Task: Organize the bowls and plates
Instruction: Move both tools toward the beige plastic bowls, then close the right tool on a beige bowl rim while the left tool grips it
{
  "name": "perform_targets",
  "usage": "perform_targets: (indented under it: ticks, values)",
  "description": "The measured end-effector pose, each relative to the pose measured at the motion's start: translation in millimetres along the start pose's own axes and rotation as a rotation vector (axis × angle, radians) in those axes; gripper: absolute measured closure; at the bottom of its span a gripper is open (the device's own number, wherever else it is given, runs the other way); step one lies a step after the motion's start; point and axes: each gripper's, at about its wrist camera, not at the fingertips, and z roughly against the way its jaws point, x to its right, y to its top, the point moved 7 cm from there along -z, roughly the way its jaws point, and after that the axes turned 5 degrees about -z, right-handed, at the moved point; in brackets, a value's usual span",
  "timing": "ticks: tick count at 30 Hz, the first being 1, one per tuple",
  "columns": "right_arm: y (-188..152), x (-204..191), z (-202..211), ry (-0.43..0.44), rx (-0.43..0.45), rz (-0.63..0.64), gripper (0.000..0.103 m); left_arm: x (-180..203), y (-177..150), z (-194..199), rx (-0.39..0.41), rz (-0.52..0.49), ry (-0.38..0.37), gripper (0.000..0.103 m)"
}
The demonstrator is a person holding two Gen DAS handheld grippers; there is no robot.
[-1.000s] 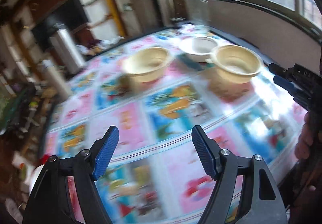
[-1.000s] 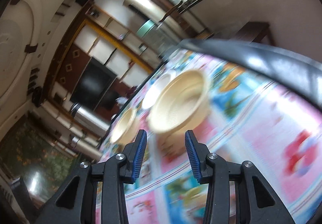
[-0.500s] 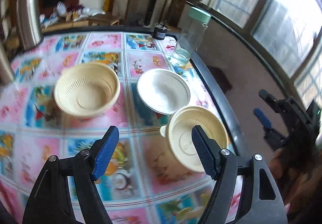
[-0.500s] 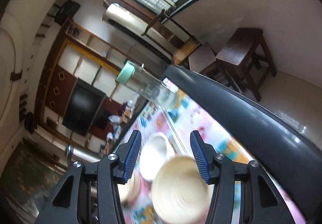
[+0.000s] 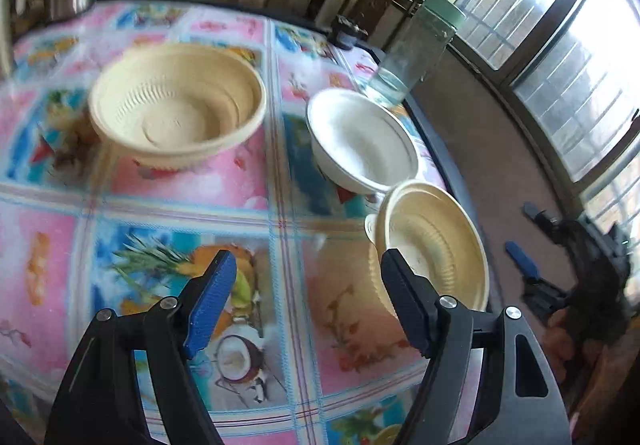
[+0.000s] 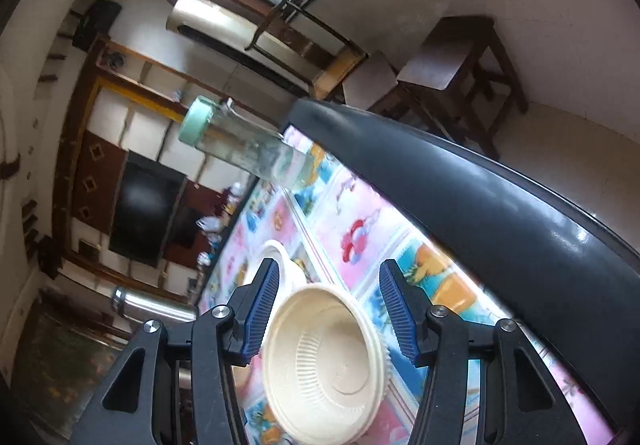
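Three empty bowls sit upright on the table. Two are ribbed cream bowls, a large bowl (image 5: 176, 105) and a smaller bowl (image 5: 434, 245); a white bowl (image 5: 362, 141) lies between.

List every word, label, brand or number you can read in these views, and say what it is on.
None can be read.
Tablecloth: fruit and flower pictures only, no legible writing.
Two cream bowls, white bowl: plain.
Glass jar: no label visible.
Background shelves: too blurred.
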Motion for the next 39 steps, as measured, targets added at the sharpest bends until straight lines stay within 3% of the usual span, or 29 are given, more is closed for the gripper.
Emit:
perform_targets:
  ticks: [5, 11, 16, 20, 27, 33, 36, 39]
  values:
    - [-4, 1, -7, -0.018, -0.016, 0.019, 0.048, -13, -4, -4, -0.037, 0.050, -0.053, 0.029]
    - [-22, 1, -36, 0.012, -0.108, 0.028, 0.047, -34, 3, 7, -0.008, 0.097, -0.037, 0.029]
    - [-28, -4, -45, 0.024, -0.109, 0.068, 0.047, -44, 2, 6, -0.013, 0.120, -0.031, 0.029]
    - [-49, -18, -59, 0.124, -0.261, 0.082, 0.047, -39, -2, 3, -0.034, 0.101, -0.049, 0.029]
    - [-91, -43, -72, 0.102, -0.423, 0.250, 0.047, -42, -1, 5, -0.032, 0.115, -0.041, 0.029]
    - [-105, -53, -64, 0.052, -0.434, 0.386, 0.047, -52, 0, 4, -0.041, 0.141, -0.039, 0.029]
    - [-96, -46, -62, -0.011, -0.385, 0.401, 0.047, -56, 1, 4, -0.044, 0.155, -0.043, 0.029]
    - [-91, -41, -58, -0.018, -0.374, 0.384, 0.047, -56, 0, 3, -0.053, 0.149, -0.034, 0.029]
